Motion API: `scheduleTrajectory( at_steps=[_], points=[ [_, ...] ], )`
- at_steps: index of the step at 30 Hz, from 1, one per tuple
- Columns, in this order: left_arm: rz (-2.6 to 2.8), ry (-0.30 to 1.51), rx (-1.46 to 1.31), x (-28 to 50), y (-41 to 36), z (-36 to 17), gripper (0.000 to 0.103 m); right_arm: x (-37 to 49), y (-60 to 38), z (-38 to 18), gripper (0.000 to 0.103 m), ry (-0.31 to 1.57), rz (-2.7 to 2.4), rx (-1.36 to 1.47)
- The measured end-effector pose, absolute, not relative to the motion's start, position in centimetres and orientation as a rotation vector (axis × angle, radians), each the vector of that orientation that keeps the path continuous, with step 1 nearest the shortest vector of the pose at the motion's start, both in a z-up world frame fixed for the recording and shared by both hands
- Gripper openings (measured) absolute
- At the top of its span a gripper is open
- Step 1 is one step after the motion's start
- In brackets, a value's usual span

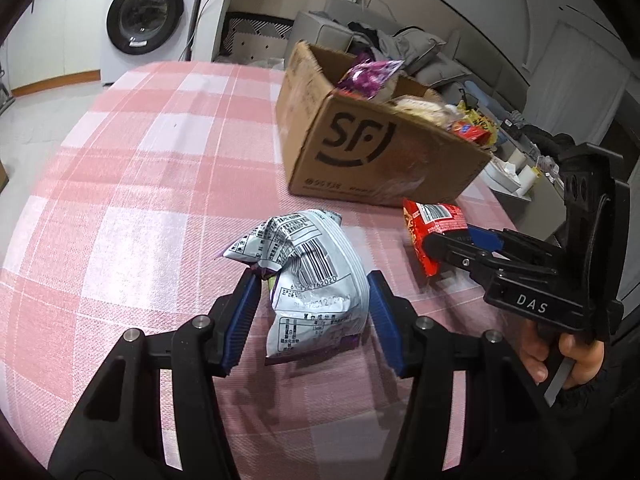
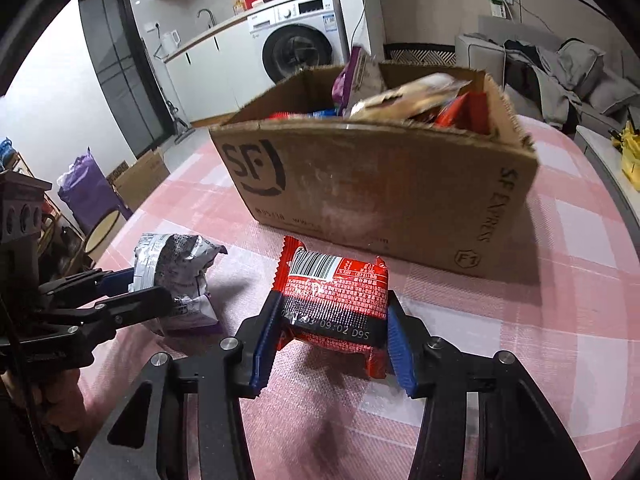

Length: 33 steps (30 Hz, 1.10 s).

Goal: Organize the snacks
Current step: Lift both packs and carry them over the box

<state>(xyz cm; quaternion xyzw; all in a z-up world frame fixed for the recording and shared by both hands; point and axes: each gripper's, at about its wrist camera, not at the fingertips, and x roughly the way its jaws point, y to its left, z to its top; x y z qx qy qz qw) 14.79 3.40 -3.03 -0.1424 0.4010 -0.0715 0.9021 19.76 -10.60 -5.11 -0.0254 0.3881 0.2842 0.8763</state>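
A crumpled white and grey snack packet sits between the blue pads of my left gripper, which is shut on it just above the pink checked tablecloth. To its right, my right gripper is shut on a red snack packet with a barcode on top. From the left wrist view, the right gripper pinches that red packet by its lower end. An open cardboard box marked SF stands just behind both packets, holding several snack bags.
A hand holds the right gripper's handle at the table's right edge. A washing machine and cabinets stand beyond the table. A grey sofa piled with clothes lies behind the box.
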Motion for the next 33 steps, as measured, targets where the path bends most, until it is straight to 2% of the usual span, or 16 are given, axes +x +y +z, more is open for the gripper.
scheduleTrajectory(
  at_steps=[17,33],
  points=[
    [-0.218,0.706,-0.231,14.6,0.4,2.5,0.052,17.7,-16.5,0.9,0.049,0.668,0.587,0.042],
    [-0.214,0.627,-0.198,17.8,0.0,7.9,0.052,19.1,-17.6,6.0,0.049,0.582,0.592,0.068]
  ],
)
